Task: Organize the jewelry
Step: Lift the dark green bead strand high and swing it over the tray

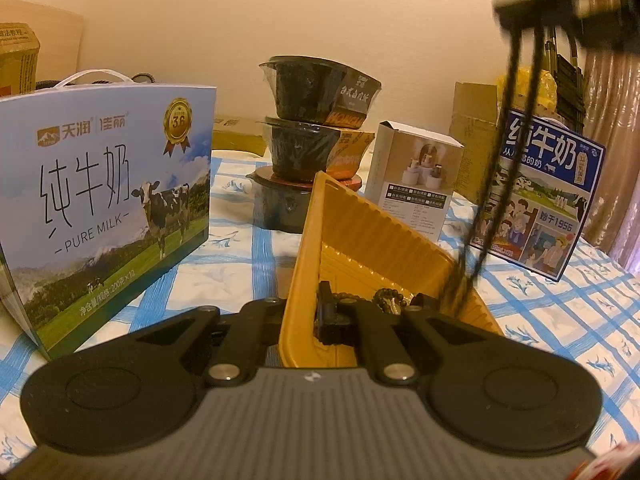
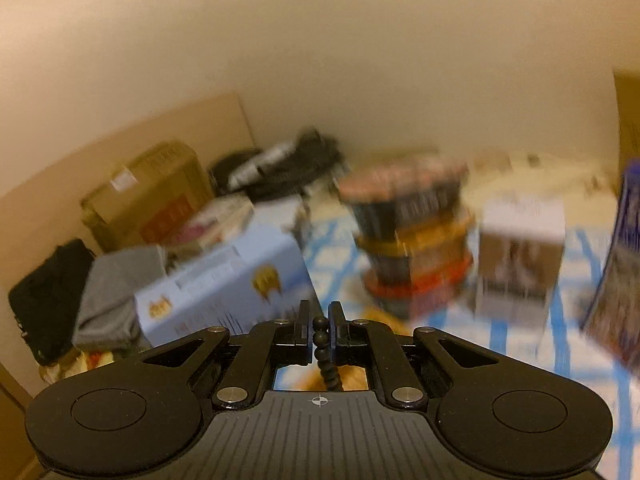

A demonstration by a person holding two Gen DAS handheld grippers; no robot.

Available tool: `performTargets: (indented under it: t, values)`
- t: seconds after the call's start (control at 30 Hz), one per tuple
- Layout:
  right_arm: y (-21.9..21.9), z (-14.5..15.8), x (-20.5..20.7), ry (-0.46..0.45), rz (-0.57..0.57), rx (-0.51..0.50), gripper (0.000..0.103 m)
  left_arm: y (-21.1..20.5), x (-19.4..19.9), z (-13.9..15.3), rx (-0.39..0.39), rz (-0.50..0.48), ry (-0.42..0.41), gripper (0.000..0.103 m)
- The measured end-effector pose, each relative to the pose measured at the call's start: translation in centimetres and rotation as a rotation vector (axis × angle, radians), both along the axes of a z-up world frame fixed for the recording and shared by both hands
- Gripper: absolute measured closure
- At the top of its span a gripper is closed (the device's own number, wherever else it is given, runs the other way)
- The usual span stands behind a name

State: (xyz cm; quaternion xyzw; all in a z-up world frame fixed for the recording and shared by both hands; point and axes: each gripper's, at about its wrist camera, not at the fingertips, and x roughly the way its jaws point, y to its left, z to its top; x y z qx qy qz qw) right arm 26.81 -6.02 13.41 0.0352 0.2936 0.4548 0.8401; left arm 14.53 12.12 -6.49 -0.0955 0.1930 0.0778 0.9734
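My left gripper is shut on the near left rim of a yellow plastic tray, tilting it up. Brown bead bracelets lie inside the tray near the fingers. My right gripper is shut on a black bead necklace. In the left wrist view the right gripper is high at the top right, and the necklace hangs from it in long strands down to the tray's right side.
The blue checked tablecloth holds a pale blue milk carton box at left, stacked black bowls behind the tray, a small white box and a dark blue milk box at right. The right wrist view is motion-blurred.
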Motion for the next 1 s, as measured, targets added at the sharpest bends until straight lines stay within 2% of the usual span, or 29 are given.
performTargets:
  t: [0.17,0.27,0.33,0.37,0.57,0.63,0.7,0.87,0.93,1.0]
  values:
    - [0.4,-4.9,0.9,0.069,-0.041,-0.082,0.096,0.1,0.0,-0.1,-0.001,0.001,0.002,0.097]
    - [1.1,-6.5,1.1,0.077,-0.046,-0.136,0.096,0.0,0.0,-0.1,0.000,0.002,0.001,0.097]
    - [1.5,-6.6,1.0,0.056,-0.047,-0.127,0.096,0.0,-0.1,-0.1,-0.001,0.004,0.001,0.097]
    - [1.5,-6.3,0.9,0.042,-0.040,-0.098,0.096,0.0,-0.1,0.0,-0.001,0.003,0.001,0.097]
    - [-0.2,-3.5,0.2,-0.068,0.017,0.236,0.096,-0.1,-0.1,0.0,0.000,0.004,0.001,0.097]
    - [-0.6,-4.4,0.3,-0.058,0.030,0.265,0.096,-0.1,-0.1,0.1,0.002,0.003,0.001,0.097]
    - [-0.4,-6.5,0.8,0.018,0.027,0.222,0.096,0.0,-0.1,0.0,0.001,0.003,0.001,0.097]
    - [-0.1,-14.5,1.7,0.196,-0.055,-0.014,0.095,0.0,0.0,0.0,-0.001,0.003,0.004,0.097]
    - [-0.6,-16.6,1.7,0.230,-0.084,-0.058,0.095,0.1,0.0,0.0,-0.001,0.003,0.004,0.097]
    - [-0.8,-17.9,1.6,0.221,-0.099,-0.109,0.095,0.0,0.0,0.0,-0.001,0.003,0.004,0.097]
